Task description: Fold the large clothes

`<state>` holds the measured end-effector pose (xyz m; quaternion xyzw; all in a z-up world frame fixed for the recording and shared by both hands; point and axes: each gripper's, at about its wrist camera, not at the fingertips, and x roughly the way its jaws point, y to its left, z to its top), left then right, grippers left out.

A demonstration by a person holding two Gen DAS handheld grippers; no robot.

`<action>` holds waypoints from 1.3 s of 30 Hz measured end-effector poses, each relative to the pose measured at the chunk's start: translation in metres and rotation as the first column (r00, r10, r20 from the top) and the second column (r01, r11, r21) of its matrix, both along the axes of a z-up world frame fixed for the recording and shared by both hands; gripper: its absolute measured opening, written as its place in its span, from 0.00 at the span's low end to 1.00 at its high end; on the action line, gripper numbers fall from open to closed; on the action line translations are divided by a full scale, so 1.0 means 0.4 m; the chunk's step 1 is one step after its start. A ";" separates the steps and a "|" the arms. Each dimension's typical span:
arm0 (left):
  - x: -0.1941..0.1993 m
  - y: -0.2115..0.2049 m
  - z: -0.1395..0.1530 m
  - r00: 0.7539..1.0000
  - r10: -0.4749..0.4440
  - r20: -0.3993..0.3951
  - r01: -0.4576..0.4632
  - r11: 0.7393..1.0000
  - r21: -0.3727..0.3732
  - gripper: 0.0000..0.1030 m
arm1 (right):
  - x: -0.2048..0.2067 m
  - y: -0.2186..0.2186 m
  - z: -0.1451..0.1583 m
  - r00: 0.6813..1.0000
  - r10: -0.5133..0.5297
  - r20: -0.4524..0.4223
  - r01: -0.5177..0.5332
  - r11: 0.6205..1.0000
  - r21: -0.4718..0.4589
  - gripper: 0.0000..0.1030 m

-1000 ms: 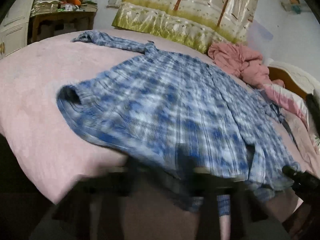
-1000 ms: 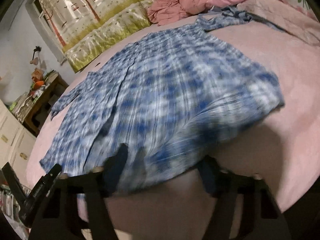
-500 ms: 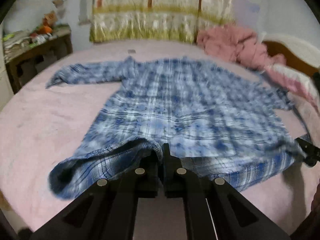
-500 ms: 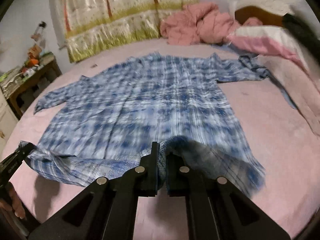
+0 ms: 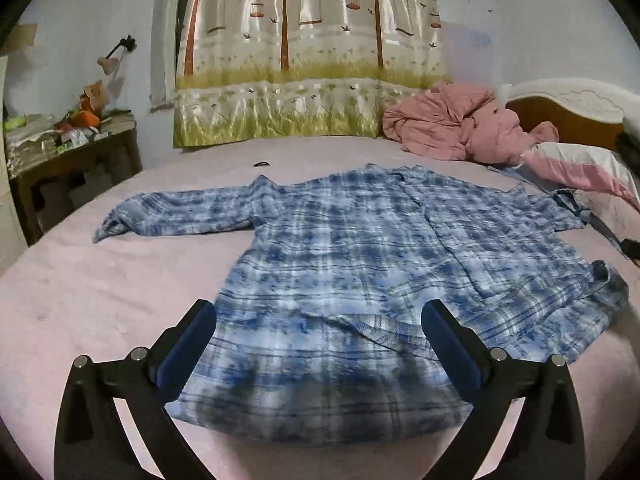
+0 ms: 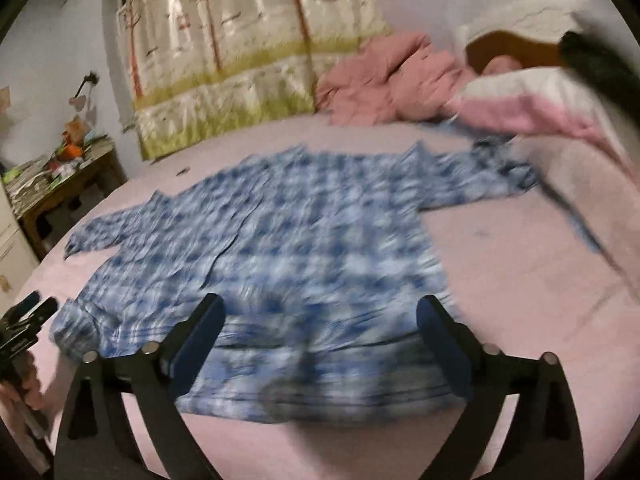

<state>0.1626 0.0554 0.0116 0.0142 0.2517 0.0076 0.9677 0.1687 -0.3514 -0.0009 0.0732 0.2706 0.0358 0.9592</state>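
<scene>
A large blue-and-white plaid shirt (image 5: 360, 248) lies spread flat on the pink bed sheet (image 5: 80, 300), one sleeve out to each side. Its hem is nearest me, with a fold at the right corner. My left gripper (image 5: 319, 314) hovers over the hem. Its jaws are opening and stand wide apart, the cloth lying below the gap and unpinched. In the blurred right wrist view the shirt (image 6: 280, 232) shows the same way. My right gripper (image 6: 320, 308) is also opening over the hem, and its pads touch nothing.
A crumpled pink duvet (image 5: 448, 128), a pink-and-white pillow (image 5: 580, 168) and a wooden headboard (image 5: 568, 120) fill the bed's far right. A tree-print curtain (image 5: 312, 60) hangs behind. A cluttered wooden side table (image 5: 72, 160) stands at left. A small dark object (image 5: 261, 164) lies on the sheet.
Both grippers were shut on the shirt's hem, carrying it raised. Both have since let go and opened wide, and the hem has dropped flat onto the bed.
</scene>
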 end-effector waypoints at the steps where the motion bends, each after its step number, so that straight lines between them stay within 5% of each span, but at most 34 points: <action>1: 0.009 0.002 -0.001 1.000 0.018 -0.015 -0.018 1.000 0.022 1.00 | 0.003 -0.017 0.006 1.000 -0.028 -0.001 0.028 0.999 -0.017 0.95; 5: 0.049 0.058 -0.028 0.985 0.116 -0.125 -0.106 0.991 0.083 1.00 | 0.029 -0.069 -0.012 0.992 -0.106 -0.071 0.098 0.989 -0.108 0.95; 9: 0.088 0.143 -0.079 0.956 0.136 -0.258 -0.141 0.990 -0.002 1.00 | 0.067 -0.087 -0.063 0.979 -0.037 -0.199 0.012 0.992 -0.125 0.95; 12: 0.110 0.172 -0.125 0.945 0.111 -0.307 -0.135 0.989 -0.059 1.00 | 0.101 -0.061 -0.093 0.968 -0.018 -0.252 -0.042 0.972 -0.230 0.94; 14: 0.113 0.161 -0.131 0.953 0.086 -0.292 -0.107 0.993 -0.056 0.85 | 0.118 -0.045 -0.103 0.967 -0.031 -0.251 -0.048 0.953 -0.299 0.93; 15: 0.115 0.150 -0.129 0.958 0.058 -0.281 -0.075 0.996 -0.050 0.60 | 0.125 -0.044 -0.103 0.969 -0.042 -0.245 -0.038 0.948 -0.315 0.84; 16: 0.118 0.138 -0.127 0.963 0.032 -0.269 -0.044 0.998 -0.039 0.18 | 0.127 -0.044 -0.100 0.970 -0.031 -0.241 -0.045 0.952 -0.302 0.55; 17: 0.124 0.123 -0.124 0.966 -0.005 -0.259 -0.001 1.000 -0.022 0.01 | 0.126 -0.048 -0.099 0.970 -0.016 -0.241 -0.054 0.958 -0.281 0.30; 18: 0.124 0.116 -0.118 0.970 -0.015 -0.242 0.012 1.000 -0.014 0.01 | 0.126 -0.054 -0.099 0.971 -0.011 -0.239 -0.053 0.964 -0.261 0.06; 22: 0.125 0.117 -0.045 0.994 0.076 -0.077 -0.075 0.997 0.021 0.01 | 0.122 -0.098 -0.049 0.988 -0.116 -0.104 0.095 0.977 -0.189 0.01; 24: 0.154 0.149 -0.044 0.989 0.113 -0.093 -0.113 0.994 0.000 0.01 | 0.127 -0.141 -0.031 0.987 -0.135 -0.084 0.127 0.988 -0.087 0.01; 26: 0.183 0.170 -0.072 0.980 0.159 -0.121 -0.155 0.987 0.038 0.01 | 0.154 -0.150 -0.053 0.979 -0.155 -0.132 0.141 0.984 -0.104 0.01; 28: 0.197 0.200 -0.101 0.971 0.138 -0.195 -0.149 0.988 -0.044 0.01 | 0.189 -0.149 -0.096 0.961 -0.182 -0.209 0.157 0.979 -0.134 0.02; 30: 0.189 0.238 -0.113 0.966 0.100 -0.238 -0.150 0.967 -0.205 0.07 | 0.214 -0.153 -0.137 0.943 -0.189 -0.275 0.160 0.979 -0.127 0.05; 32: 0.166 0.255 -0.110 0.972 0.063 -0.227 -0.131 0.945 -0.299 0.37 | 0.218 -0.164 -0.145 0.935 -0.202 -0.290 0.174 0.978 -0.119 0.17; 33: 0.151 0.253 -0.106 0.974 0.063 -0.217 -0.129 0.945 -0.302 0.66 | 0.210 -0.170 -0.136 0.938 -0.214 -0.273 0.190 0.975 -0.113 0.33; 34: 0.131 0.251 -0.098 0.977 0.069 -0.203 -0.126 0.950 -0.285 0.78 | 0.195 -0.174 -0.122 0.945 -0.222 -0.241 0.202 0.974 -0.106 0.53; 39: 0.103 0.218 -0.113 0.962 -0.004 -0.272 -0.063 0.970 -0.236 0.79 | 0.127 -0.170 -0.065 0.977 -0.129 -0.168 0.117 0.990 -0.079 0.81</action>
